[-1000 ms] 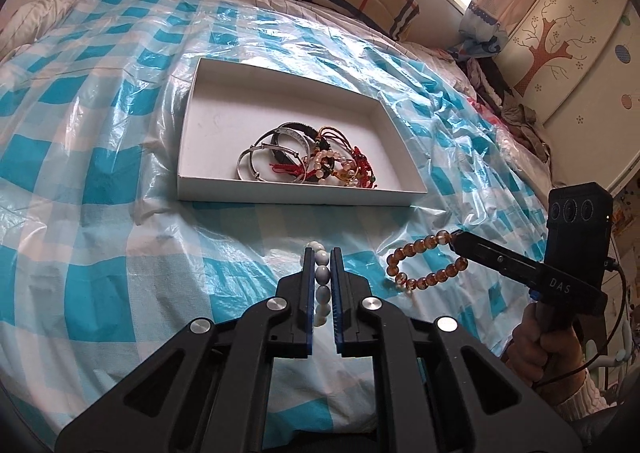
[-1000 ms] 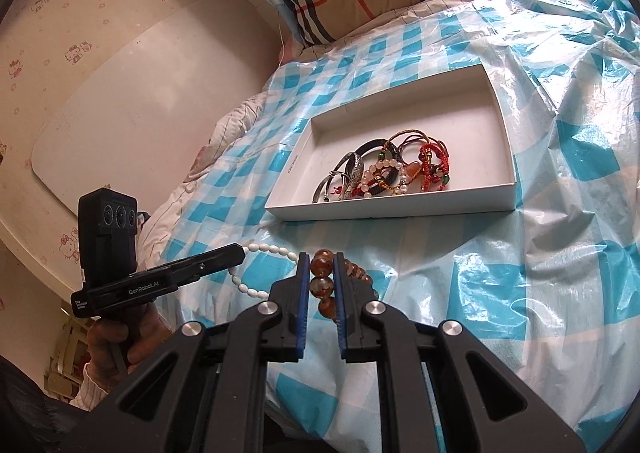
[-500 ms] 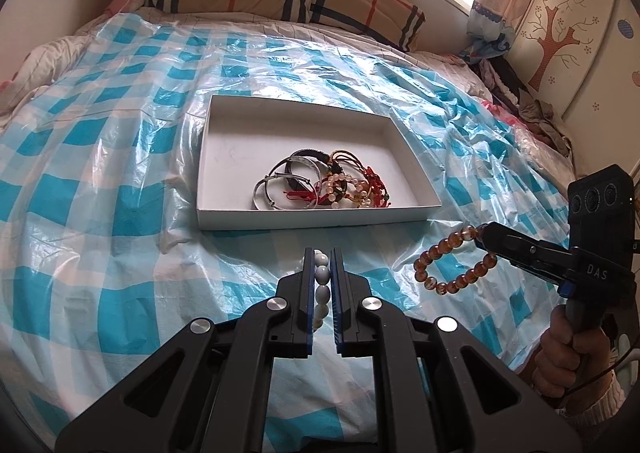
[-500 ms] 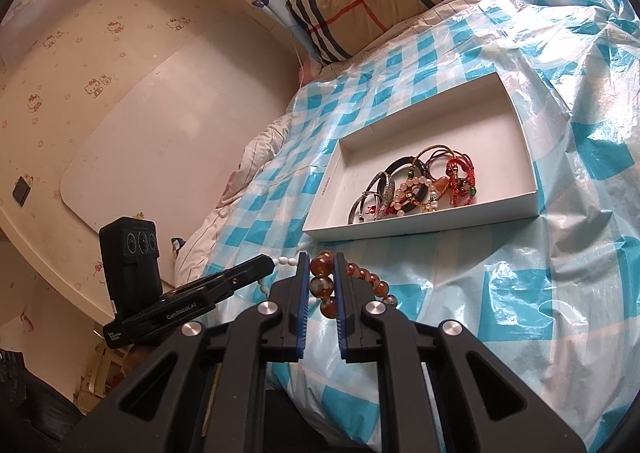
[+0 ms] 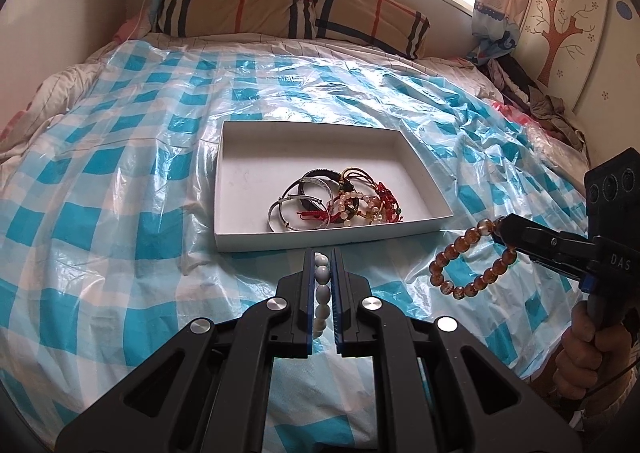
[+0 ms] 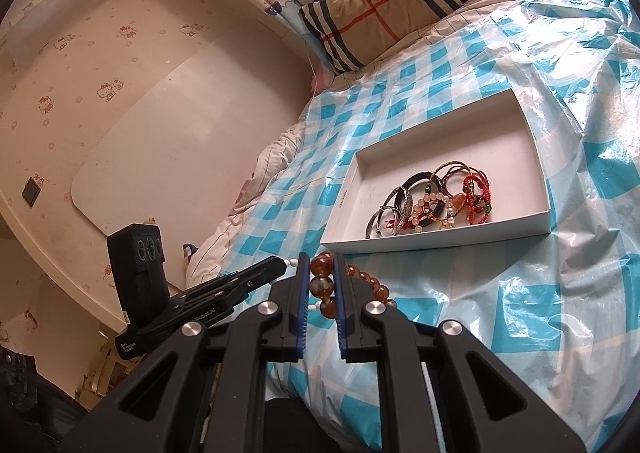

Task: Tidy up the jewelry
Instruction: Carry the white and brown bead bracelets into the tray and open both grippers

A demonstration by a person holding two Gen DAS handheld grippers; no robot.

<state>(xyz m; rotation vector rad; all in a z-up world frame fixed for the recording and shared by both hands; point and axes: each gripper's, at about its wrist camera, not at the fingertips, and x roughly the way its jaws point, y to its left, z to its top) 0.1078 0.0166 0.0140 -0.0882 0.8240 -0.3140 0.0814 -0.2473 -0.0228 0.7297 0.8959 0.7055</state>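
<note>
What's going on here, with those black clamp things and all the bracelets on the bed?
Someone is tidying jewelry with a hand-held gripper in each hand. The left hand-held gripper is shut on a white bead bracelet, and the right hand-held gripper is shut on an amber bead bracelet. Both are held above the checked plastic sheet, short of the white box where other bracelets already lie.

Both wrist views toward tray (image 5: 320, 243)
</note>
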